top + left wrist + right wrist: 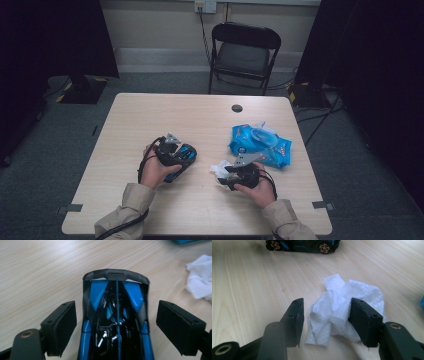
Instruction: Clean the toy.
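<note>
Toy car (116, 322), blue and glossy black, low and wedge-shaped like a racing model. Seen from the left gripper view along its length: two bright blue panels flanking a dark central spine, a thin blue line down the middle, a matte grey-black curved bar across the far end. Seen side-on in the right gripper view (303, 245): black body with blue accents, dark wheels with orange-gold spoke patterns. Sitting on the pale wood-grain table (150, 120), left of centre, wheels down.

Left gripper (116, 327) straddling the toy car, jaws spread wide on either side of the body, a clear gap between each black pad and the car's flanks; nothing gripped. No earlier picture to compare. In the high view, left gripper (186, 157) held in the person's left hand (155, 172), with the car partly hidden beneath it.

White wipe (342, 312), crumpled and soft-looking, lying on the table right of the car and well apart from it. Right gripper (325, 322) lowered around the wipe, jaws roughly half open; the right pad appears to touch the folds, the left pad stands just clear. Not clear whether the wipe is actually pinched. In the high view, right gripper (225, 177) in the person's right hand (257, 187), white wipe (219, 169) at its tips.

Blue wipes packet (260, 145), crinkled plastic, lying just beyond the right gripper. Black folding chair (242, 52) behind the far table edge.
</note>
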`<state>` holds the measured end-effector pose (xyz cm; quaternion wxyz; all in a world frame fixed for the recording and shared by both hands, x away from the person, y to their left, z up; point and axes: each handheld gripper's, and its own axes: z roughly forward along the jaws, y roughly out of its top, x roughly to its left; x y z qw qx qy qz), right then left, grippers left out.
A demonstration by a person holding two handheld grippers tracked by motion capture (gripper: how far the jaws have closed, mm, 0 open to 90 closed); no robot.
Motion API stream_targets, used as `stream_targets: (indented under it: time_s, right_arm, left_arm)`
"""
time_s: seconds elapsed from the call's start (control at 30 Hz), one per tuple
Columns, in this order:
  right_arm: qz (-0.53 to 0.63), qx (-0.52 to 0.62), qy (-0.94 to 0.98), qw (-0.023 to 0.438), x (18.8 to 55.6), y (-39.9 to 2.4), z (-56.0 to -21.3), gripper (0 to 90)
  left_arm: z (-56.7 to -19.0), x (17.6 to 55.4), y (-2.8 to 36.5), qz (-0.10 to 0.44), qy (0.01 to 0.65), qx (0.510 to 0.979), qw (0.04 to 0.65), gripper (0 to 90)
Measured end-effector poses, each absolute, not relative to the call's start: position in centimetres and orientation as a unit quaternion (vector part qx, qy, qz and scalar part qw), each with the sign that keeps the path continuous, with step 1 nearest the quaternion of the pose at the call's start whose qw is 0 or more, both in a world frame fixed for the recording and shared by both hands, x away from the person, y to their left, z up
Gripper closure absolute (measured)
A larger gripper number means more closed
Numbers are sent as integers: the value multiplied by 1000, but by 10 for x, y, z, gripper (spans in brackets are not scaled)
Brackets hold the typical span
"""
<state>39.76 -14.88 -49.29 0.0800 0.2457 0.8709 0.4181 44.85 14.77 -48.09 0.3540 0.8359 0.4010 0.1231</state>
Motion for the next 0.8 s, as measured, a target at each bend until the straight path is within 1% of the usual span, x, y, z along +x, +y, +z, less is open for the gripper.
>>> stream_targets:
  time_s: [0.1, 0.17, 0.4, 0.47, 0.5, 0.7, 0.8]
  right_arm:
    - [417, 249, 871, 78, 397, -150, -496, 452]
    - [419, 248, 870, 78, 398, -150, -497, 452]
    - [422, 255, 866, 78, 397, -152, -500, 453]
    - [422, 257, 866, 79, 397, -151, -500, 452]
    - [422, 255, 866, 80, 396, -151, -500, 452]
    - [420, 259, 866, 85, 395, -150, -501, 452]
    - [418, 257, 867, 87, 395, -150, -501, 452]
  left_arm:
    - [-483, 454, 143, 116, 402, 836, 356, 164]
    - [-485, 456, 141, 120, 400, 842, 342, 165]
    - [-493, 461, 133, 117, 406, 845, 328, 176]
    - [-494, 462, 132, 130, 400, 846, 327, 184]
    - [-494, 462, 132, 126, 399, 848, 326, 185]
    - [-494, 461, 129, 136, 391, 851, 323, 242]
    - [-495, 460, 128, 141, 391, 849, 327, 248]
